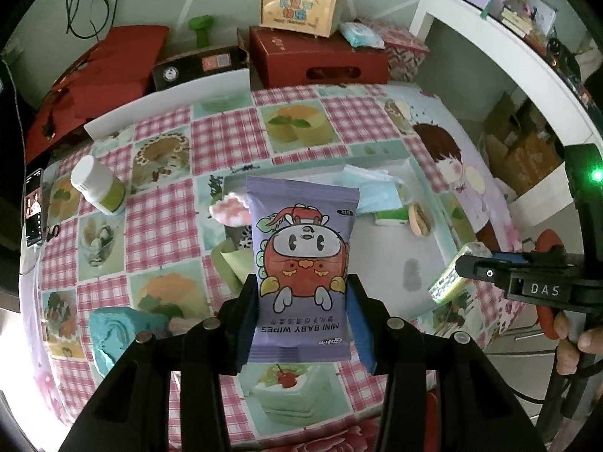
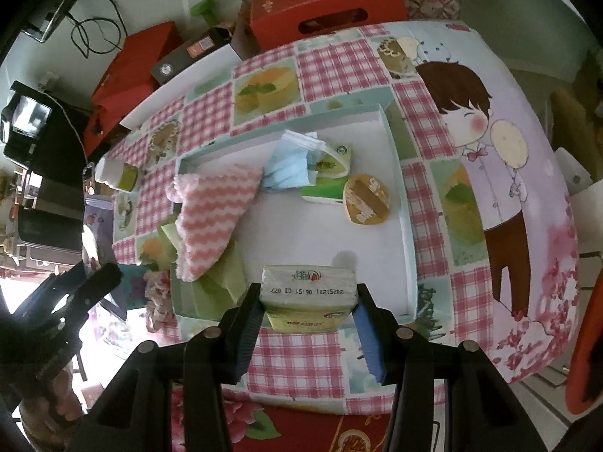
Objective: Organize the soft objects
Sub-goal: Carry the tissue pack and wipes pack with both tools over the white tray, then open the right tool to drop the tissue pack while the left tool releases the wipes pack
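While wipes pack (image 1: 301,263) hides tray (image 2: 395,173), left hand-held gripper (image 1: 304,312) grips it, right hand-held gripper (image 2: 309,314) clamps tissue pack (image 2: 309,293).

wipes pack (image 1: 303,263): glossy purple plastic film
tissue pack (image 2: 309,297): thin shiny plastic wrap
cloth (image 2: 211,218): soft, fuzzy weave
tablecloth (image 1: 226,139): smooth printed vinyl, slight sheen
tray (image 2: 405,226): matt white

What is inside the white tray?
Inside the white tray: a pink wavy cloth, blue face mask, green packet and round tan pad. The cloth hides whatever lies beneath.
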Available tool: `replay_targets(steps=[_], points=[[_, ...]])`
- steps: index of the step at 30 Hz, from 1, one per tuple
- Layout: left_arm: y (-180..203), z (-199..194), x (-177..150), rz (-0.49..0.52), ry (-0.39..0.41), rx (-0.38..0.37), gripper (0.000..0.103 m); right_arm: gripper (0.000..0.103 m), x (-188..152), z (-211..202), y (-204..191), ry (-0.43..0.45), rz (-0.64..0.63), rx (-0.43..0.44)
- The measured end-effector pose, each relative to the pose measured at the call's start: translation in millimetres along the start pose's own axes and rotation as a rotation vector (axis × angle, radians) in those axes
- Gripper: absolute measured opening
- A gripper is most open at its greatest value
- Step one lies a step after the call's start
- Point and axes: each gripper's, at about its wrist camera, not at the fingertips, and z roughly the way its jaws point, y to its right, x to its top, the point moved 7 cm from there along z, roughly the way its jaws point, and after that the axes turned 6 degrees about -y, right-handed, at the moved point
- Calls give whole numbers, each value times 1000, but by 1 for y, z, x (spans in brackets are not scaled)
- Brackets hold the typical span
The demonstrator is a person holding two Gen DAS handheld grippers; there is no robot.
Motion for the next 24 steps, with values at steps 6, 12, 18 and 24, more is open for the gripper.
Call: replay_targets(steps=[6,12,18,24], points=[[5,18,-4,2,-40,-1,46,50,3,17,9,-25,11,-10],[7,35,-4,3,-71,5,46,50,6,35,18,-51,23,-26],[9,53,-6,6,-102,7,46,50,10,51,23,-84,32,-37],[11,70,-7,15,-127,7,46,50,15,68,27,-114,36,-48]])
